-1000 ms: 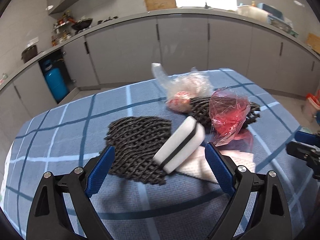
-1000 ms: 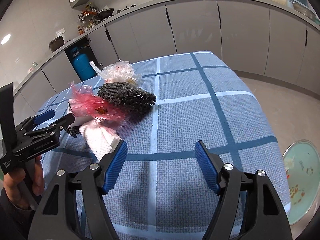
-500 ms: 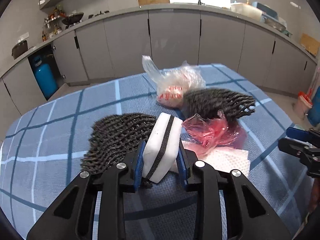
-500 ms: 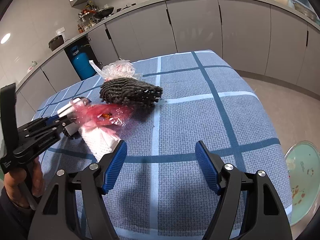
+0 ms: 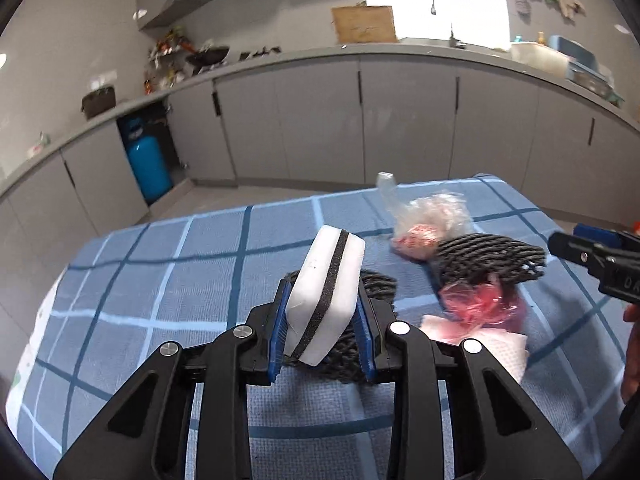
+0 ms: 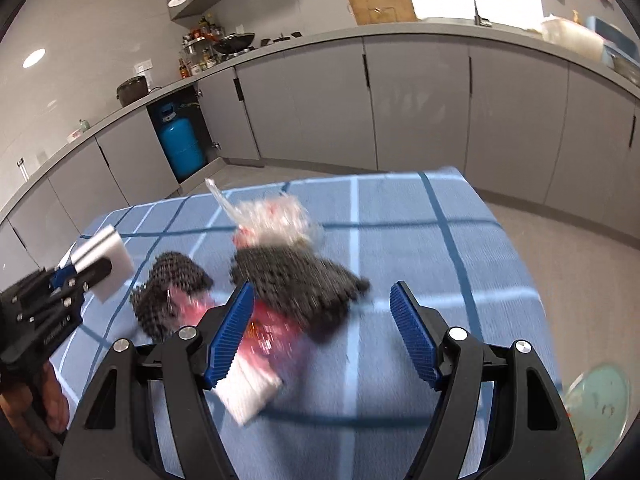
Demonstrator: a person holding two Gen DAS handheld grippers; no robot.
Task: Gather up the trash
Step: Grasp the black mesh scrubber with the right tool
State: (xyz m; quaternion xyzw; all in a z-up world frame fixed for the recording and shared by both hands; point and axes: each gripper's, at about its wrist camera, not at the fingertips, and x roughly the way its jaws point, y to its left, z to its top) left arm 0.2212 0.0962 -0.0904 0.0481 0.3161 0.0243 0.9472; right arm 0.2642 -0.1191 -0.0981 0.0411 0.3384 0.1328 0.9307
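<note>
1. Where the left wrist view begins, at the bottom centre, the left gripper (image 5: 323, 330) has its blue pads pressed on both sides of a white sponge (image 5: 326, 292) with a black middle stripe; the sponge stands tilted, its top leaning to the right.
2. Its jaws came together within the last second and have held since, with the sponge between them.
3. Under and just behind the sponge lies a black foam net (image 5: 378, 284), mostly hidden by the gripper.
4. Right of centre in that view, a white napkin (image 5: 504, 346) lies flat on the blue checked tablecloth (image 5: 160, 280), with a crumpled pink bag (image 5: 480, 304) resting on it.
5. Farther back, a second net (image 5: 488, 256) lies behind the pink bag, and a clear bag (image 5: 424, 216) with something red inside touches its far edge.
6. At the right edge of the frame the right gripper (image 5: 600, 256) shows only in part.
7. In the right wrist view, the right gripper (image 6: 322, 332) fills the bottom of the frame, jaws wide apart with nothing between the pads; the second net (image 6: 296, 276), blurred, lies just beyond them.
8. At the left edge of this view the left gripper (image 6: 76, 276) holds the sponge (image 6: 108, 260) clear above the cloth, with a hand (image 6: 40, 412) below it.
9. Beyond the table run grey cabinets (image 5: 400, 120), and a blue gas cylinder (image 5: 148, 164) stands in an open bay at upper left.
</note>
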